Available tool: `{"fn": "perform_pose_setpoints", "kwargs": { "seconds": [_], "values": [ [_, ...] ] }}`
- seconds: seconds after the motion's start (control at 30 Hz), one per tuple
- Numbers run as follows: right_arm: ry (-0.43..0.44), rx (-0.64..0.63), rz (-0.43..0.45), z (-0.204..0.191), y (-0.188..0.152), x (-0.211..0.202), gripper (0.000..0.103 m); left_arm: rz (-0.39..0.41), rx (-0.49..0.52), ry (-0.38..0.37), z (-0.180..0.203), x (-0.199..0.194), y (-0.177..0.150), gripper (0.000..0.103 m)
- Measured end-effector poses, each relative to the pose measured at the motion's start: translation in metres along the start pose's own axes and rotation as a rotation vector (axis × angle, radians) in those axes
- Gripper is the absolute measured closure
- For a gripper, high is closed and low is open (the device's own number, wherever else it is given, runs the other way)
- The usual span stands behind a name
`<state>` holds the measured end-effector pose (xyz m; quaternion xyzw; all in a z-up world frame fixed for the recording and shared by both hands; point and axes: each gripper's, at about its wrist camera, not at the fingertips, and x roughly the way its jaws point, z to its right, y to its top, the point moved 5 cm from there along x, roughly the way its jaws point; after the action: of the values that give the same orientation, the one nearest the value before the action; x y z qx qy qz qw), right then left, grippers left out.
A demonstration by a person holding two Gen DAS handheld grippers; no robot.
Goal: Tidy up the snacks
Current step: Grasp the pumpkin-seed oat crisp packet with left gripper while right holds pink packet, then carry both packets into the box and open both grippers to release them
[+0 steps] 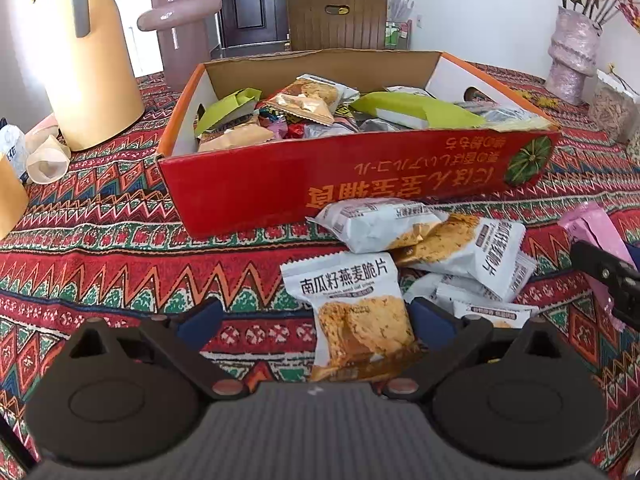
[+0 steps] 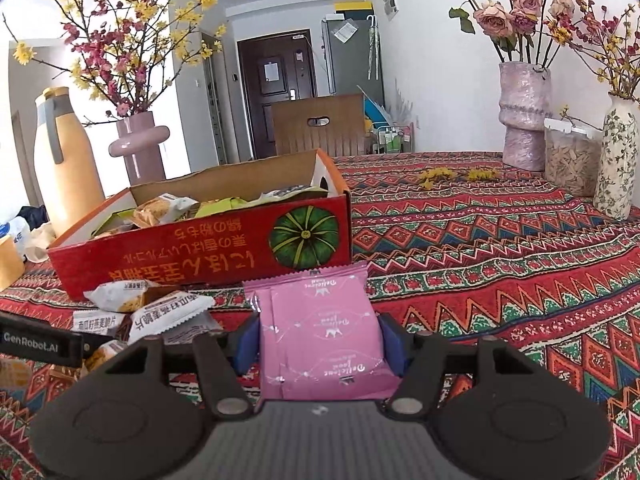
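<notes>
A red cardboard box sits open on the patterned tablecloth, full of mixed snack packets. In front of it lies a pile of white oat-crisp packets. My left gripper is open over the pile's near end. One white packet stands between its blue pads, close to the right pad and well apart from the left one. My right gripper is shut on a small stack of pink packets, held just right of the pile and near the box's front corner. The same pink packets show at the right edge of the left wrist view.
A tall yellow jug and a pink vase stand left of the box, with paper cups beside them. Flower vases and a jar line the right side. A wooden chair is behind the table.
</notes>
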<state>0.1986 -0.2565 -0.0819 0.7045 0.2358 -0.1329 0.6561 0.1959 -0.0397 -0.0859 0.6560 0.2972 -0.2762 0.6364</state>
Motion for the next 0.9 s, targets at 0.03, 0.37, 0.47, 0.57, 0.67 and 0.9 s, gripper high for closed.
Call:
{"fn": "perform_pose_setpoints", "kwargs": {
  "seconds": [0.03,0.37,0.47,0.57,0.67,0.9],
  "values": [
    [0.000,0.000,-0.001,0.000,0.000,0.000,0.042,0.000,0.010,0.000,0.002,0.000,-0.001,0.004],
    [-0.005,-0.001,-0.007,0.000,-0.001,0.001,0.042,0.005,0.013,-0.046,0.008,-0.004,-0.001,0.055],
    [-0.005,-0.001,-0.008,0.000,0.000,0.002,0.042,0.011,0.012,-0.053,0.006,-0.005,-0.002,0.059],
    [-0.005,-0.001,-0.008,0.000,0.000,0.002,0.042,0.014,0.004,-0.057,0.004,-0.006,-0.002,0.060],
    [-0.004,-0.001,-0.008,0.000,0.000,0.002,0.042,0.023,-0.003,-0.060,0.001,-0.009,-0.002,0.060],
    [-0.008,-0.006,-0.003,-0.001,0.000,0.002,0.042,0.069,-0.005,-0.065,-0.006,-0.023,0.000,0.061]
  ]
}}
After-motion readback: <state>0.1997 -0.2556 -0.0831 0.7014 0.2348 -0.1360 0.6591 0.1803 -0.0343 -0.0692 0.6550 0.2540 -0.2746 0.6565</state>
